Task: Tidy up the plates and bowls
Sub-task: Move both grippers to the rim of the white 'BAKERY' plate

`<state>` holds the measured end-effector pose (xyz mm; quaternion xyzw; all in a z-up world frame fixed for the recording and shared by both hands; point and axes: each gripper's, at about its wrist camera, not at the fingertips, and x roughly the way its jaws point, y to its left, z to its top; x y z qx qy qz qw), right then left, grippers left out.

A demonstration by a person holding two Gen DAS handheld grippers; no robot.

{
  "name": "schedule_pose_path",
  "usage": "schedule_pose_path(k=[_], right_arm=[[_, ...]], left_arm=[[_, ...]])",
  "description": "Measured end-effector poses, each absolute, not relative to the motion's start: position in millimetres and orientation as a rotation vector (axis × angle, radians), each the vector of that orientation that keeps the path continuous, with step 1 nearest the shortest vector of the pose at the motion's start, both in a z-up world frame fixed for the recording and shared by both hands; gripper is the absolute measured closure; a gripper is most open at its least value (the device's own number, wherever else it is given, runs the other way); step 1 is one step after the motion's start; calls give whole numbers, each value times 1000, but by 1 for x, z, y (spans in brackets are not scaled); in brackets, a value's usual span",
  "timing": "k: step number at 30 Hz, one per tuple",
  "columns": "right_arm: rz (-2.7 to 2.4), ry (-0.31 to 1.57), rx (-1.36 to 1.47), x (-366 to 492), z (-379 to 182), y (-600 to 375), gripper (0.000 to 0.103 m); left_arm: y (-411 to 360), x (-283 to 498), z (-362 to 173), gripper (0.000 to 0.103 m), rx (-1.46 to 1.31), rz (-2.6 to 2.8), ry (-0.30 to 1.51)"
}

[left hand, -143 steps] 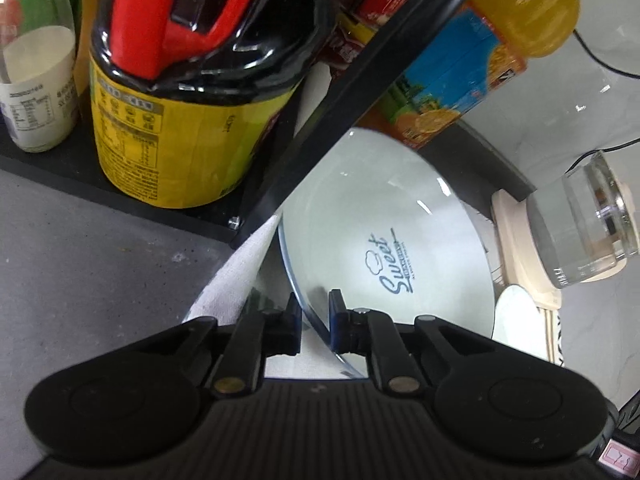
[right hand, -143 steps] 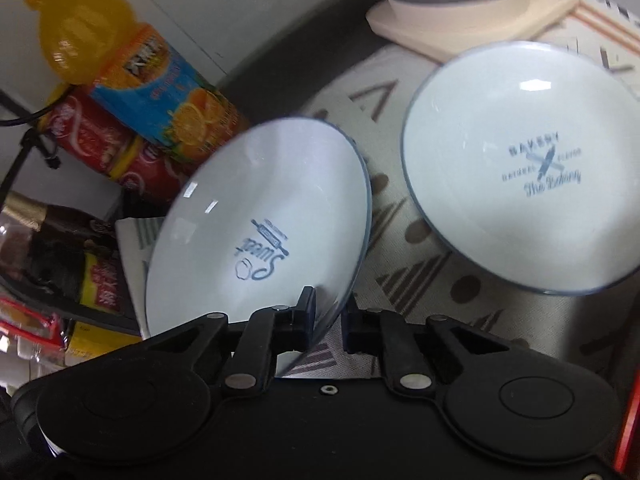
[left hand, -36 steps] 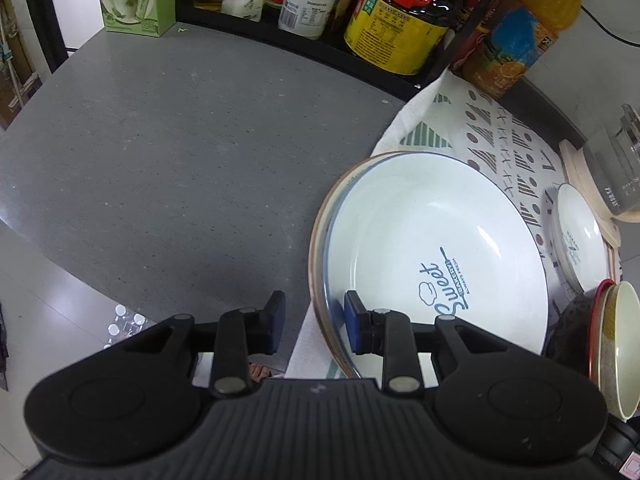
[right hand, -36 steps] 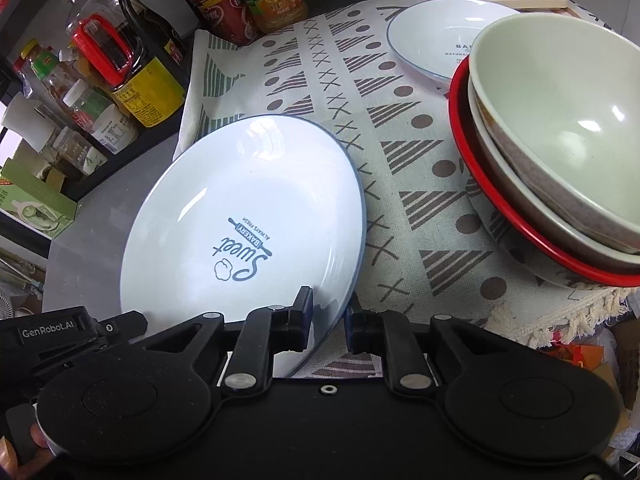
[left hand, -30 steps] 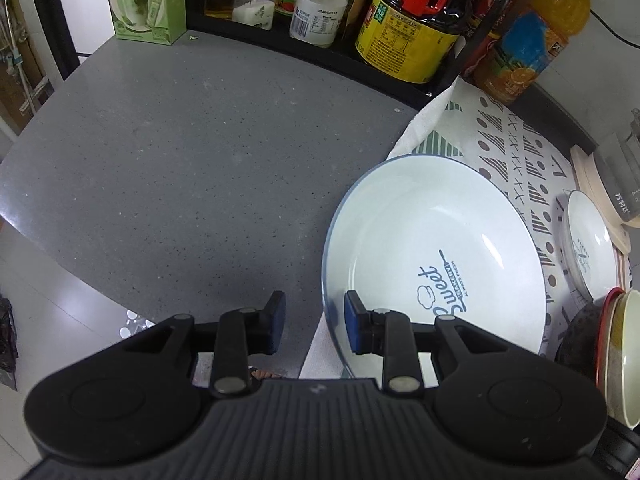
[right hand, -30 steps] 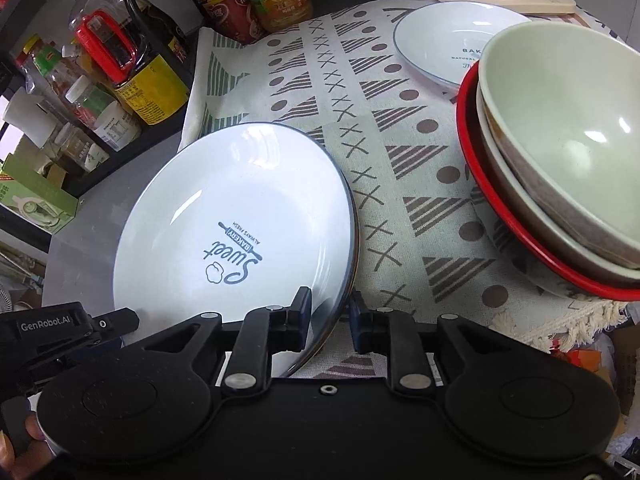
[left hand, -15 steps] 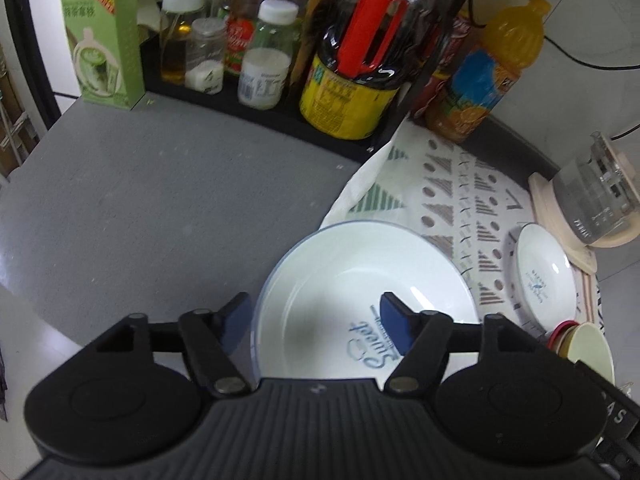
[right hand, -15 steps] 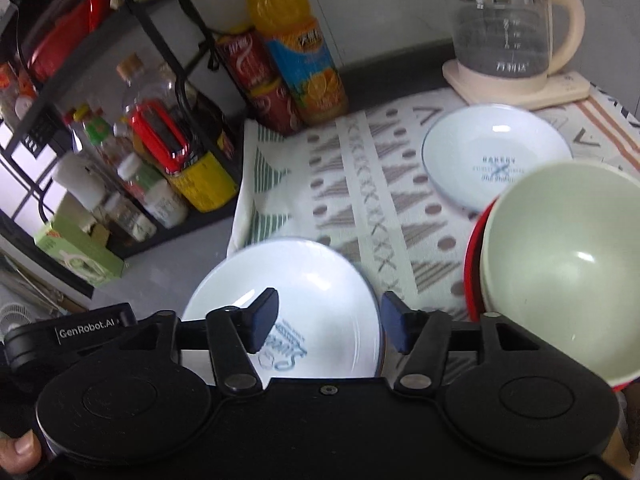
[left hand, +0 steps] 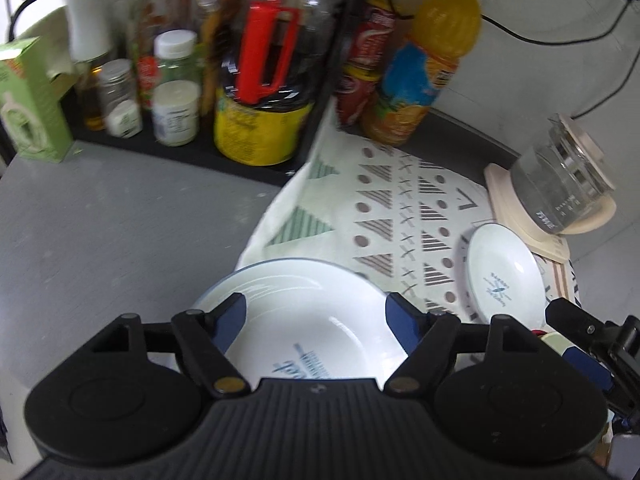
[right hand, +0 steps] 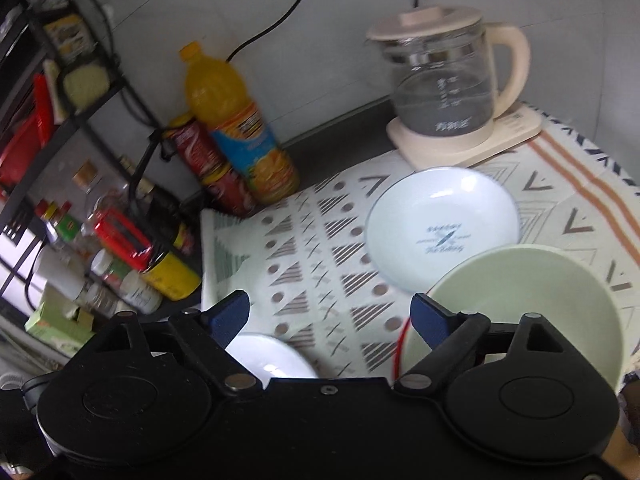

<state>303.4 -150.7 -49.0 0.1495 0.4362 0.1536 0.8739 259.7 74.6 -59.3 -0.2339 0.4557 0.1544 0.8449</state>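
**Both grippers empty above the desk; large plate lies flat at the cloth's near-left corner**

I find the left gripper with its jaws spread wide apart and nothing between them. In the left wrist view the large white plate with blue lettering lies directly below it, at 6 o'clock in that view, resting partly on the patterned cloth and partly over the grey desk. No finger touches the plate that I can see.

The right gripper likewise has its jaws wide apart and holds nothing. In its view only a slice of the same large plate shows, at 7 o'clock, behind the gripper body.

The small white plate with a blue bakery mark sits on the cloth at 1 o'clock in the right wrist view, just in front of the glass kettle on its cream base. The pale green bowl stands at 4 o'clock, its rim overlapping the small plate's near edge in the picture; a red rim shows beneath it on its left side. I cannot tell whether bowl and small plate touch.

At the cloth's far-left corner stand an orange juice bottle and red cans, side by side. A black rack of bottles and jars occupies 11 o'clock in the left wrist view, with a green carton at its left end. Both views are slightly blurred.
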Motion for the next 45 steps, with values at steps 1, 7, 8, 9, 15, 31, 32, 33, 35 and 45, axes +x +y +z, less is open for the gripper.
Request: schedule_pose_path(k=[1,7,8,9,15,31,32,33,35,45], right_arm=[[310,908,316,305,-49,-153,15],[245,898,332,317,-50,-170,14],[234,896,334,319,-50,-173,14],[221,894,334,322,-50,-176,14],[131,904,344,334,-58,-194,14],[-32,977,418,371,-89,-224,14],[-44,981,420,375,-91,-226,14],[-52,987,419,378,-93,-228,15],[-68,1000,423,385,-98,-232,15],[-125,1117,481,425,-137,-252,35]], left_arm=[[72,264,-59,28,-488,316,963],[53,295,-60,28,-456,245,982],[50,300,-60,28,-450,233,986],[47,305,-61,28,-445,221,994],[33,332,-66,28,-419,148,1019],[11,397,-95,28,-393,-1,1105],[11,401,-97,28,-393,-7,1109],[10,405,-99,28,-393,-14,1112],[7,412,-103,28,-390,-28,1117],[-5,450,-132,35,-424,-86,1176]])
